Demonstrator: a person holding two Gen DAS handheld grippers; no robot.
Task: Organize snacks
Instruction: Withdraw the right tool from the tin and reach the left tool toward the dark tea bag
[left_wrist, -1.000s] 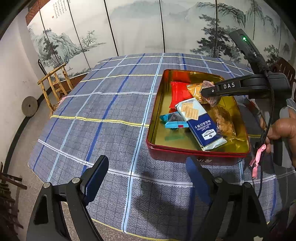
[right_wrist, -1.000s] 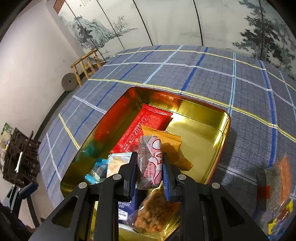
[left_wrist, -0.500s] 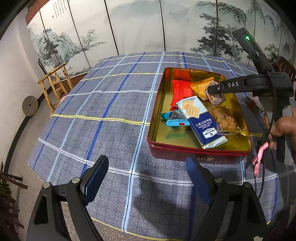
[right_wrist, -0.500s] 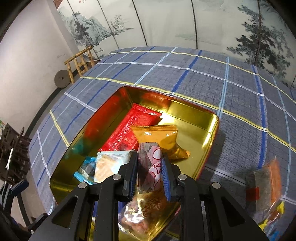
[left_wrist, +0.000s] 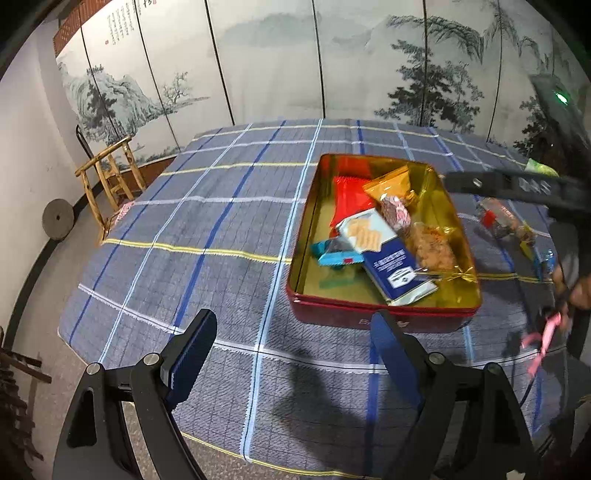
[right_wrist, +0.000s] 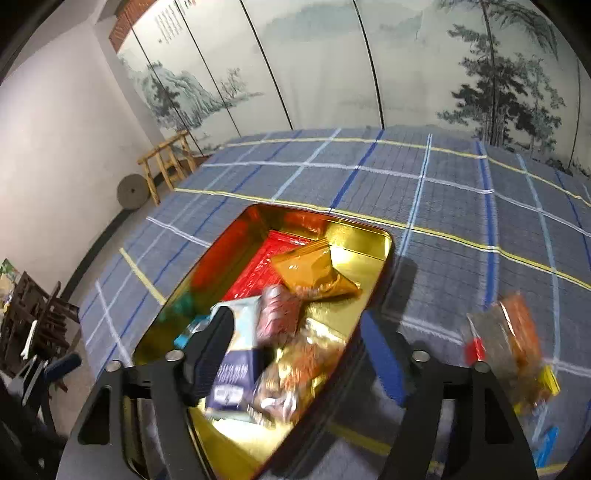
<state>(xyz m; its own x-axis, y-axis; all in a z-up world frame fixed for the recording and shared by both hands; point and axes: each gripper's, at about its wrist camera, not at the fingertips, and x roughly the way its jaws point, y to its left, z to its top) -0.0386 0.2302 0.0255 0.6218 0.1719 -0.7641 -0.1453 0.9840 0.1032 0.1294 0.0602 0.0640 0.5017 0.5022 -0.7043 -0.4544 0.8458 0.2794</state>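
Observation:
A red tin with a gold inside (left_wrist: 384, 317) (right_wrist: 384, 243) stands on the plaid tablecloth and holds several snack packs. A pink-and-white packet (left_wrist: 396, 214) (right_wrist: 275, 314) lies loose in it beside an orange pack (left_wrist: 391, 182) (right_wrist: 314, 271), a red pack (left_wrist: 349, 201) and a blue cracker box (left_wrist: 388, 258) (right_wrist: 236, 365). My right gripper (right_wrist: 299, 350) is open and empty above the tin's near right edge. My left gripper (left_wrist: 291, 347) is open and empty over the cloth in front of the tin.
More snacks lie on the cloth right of the tin: an orange and clear pack (right_wrist: 509, 343) (left_wrist: 498, 218) and small blue and yellow ones (right_wrist: 546, 443). A wooden chair (left_wrist: 110, 177) stands left of the table. A painted screen (left_wrist: 295, 62) is behind it.
My right gripper has opened and let go of the pink-and-white packet, which now lies in the tin. The right gripper has drawn back and risen. The left gripper has stayed put.

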